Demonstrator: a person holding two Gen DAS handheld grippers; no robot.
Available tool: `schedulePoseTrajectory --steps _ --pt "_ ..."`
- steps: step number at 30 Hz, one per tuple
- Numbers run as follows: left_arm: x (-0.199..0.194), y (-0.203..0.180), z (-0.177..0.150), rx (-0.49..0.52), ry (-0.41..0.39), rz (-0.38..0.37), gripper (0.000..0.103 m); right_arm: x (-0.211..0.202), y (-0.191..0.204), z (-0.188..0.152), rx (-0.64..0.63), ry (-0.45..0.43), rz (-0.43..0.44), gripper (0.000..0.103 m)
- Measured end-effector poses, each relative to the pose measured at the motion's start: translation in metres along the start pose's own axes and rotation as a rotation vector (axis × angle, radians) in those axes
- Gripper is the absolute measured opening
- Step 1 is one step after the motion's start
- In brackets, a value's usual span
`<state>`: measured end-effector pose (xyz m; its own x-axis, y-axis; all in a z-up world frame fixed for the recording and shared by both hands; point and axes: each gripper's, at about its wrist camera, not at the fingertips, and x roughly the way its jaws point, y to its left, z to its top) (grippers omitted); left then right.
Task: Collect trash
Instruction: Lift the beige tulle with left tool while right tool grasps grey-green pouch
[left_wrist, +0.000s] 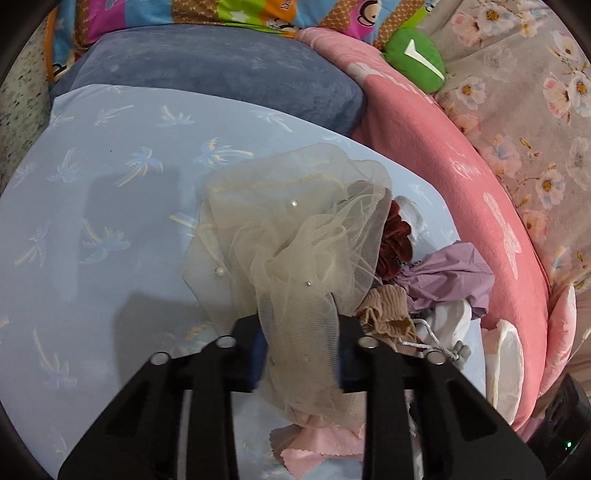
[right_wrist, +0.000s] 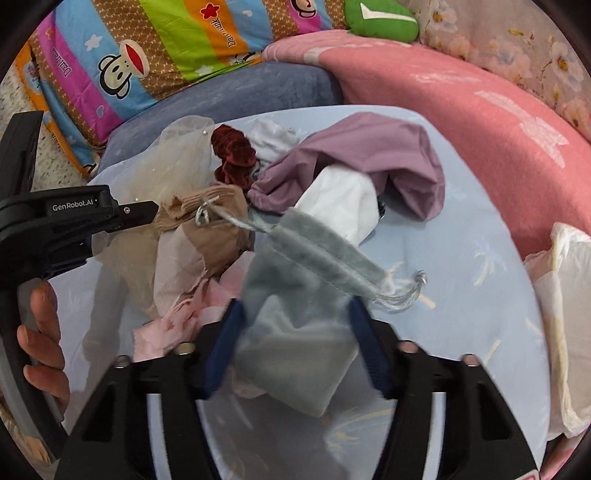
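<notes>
Mid frame, both views: light blue sheet (left_wrist: 92, 192) holding pile of scraps, nothing visibly binned, no bin in view. Pile mostly uncollected: purple cloth (right_wrist: 369, 147), white cloth (right_wrist: 343, 203), tan stocking (right_wrist: 218, 221), pink scraps (right_wrist: 173, 325), dark red scrunchie (right_wrist: 232, 155). Lower centre of left view: left gripper (left_wrist: 299, 354) pinched on cream tulle (left_wrist: 291, 229), bunched up through the fingers. Lower centre of right view: right gripper (right_wrist: 295, 343) wide, straddling grey drawstring pouch (right_wrist: 295, 332), grip uncertain, blurred. Judged early stage: one item gripped, second being taken, rest left.
</notes>
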<state>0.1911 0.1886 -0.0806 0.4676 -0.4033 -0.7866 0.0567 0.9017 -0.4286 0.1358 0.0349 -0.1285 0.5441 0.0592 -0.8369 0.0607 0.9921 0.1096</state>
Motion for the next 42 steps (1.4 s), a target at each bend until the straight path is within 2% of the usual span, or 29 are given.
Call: schedulePoseTrajectory --steps 2,6,14,19,22,24,27,38,40,41,42 --pt "-0.007 -0.002 0.0 0.018 -0.019 -0.018 0.011 -0.006 0.0 -0.001 -0.001 -0.005 0.011 0.026" --pt "-0.026 -0.013 0.0 0.057 -0.055 -0.046 0.006 -0.019 0.0 -0.001 -0.013 -0.025 0.006 0.0" --pt "-0.064 -0.05 -0.003 0.129 -0.129 -0.074 0.005 -0.067 -0.006 -0.007 -0.033 -0.112 -0.014 0.0" --pt "-0.087 -0.074 -0.009 0.166 -0.17 -0.107 0.005 -0.08 -0.018 -0.01 0.003 -0.109 0.011 0.0" --pt "-0.094 -0.086 -0.014 0.194 -0.187 -0.109 0.005 -0.084 -0.026 -0.013 0.025 -0.099 0.019 0.018" --pt "-0.095 -0.092 -0.017 0.209 -0.191 -0.109 0.005 -0.083 -0.028 -0.016 0.022 -0.1 0.018 0.044" --pt "-0.093 -0.097 -0.024 0.227 -0.183 -0.103 0.005 -0.074 -0.034 -0.02 0.041 -0.088 0.022 0.053" --pt "-0.073 -0.093 -0.034 0.236 -0.145 -0.038 0.005 -0.022 -0.036 -0.025 0.132 0.036 0.189 0.052" --pt "-0.069 -0.091 -0.034 0.23 -0.136 -0.032 0.005 -0.019 -0.034 -0.025 0.137 0.04 0.208 0.035" --pt "-0.068 -0.09 -0.033 0.226 -0.132 -0.031 0.005 -0.019 -0.033 -0.024 0.135 0.041 0.213 0.023" --pt "-0.068 -0.09 -0.033 0.223 -0.129 -0.029 0.005 -0.021 -0.032 -0.023 0.131 0.036 0.208 0.018"
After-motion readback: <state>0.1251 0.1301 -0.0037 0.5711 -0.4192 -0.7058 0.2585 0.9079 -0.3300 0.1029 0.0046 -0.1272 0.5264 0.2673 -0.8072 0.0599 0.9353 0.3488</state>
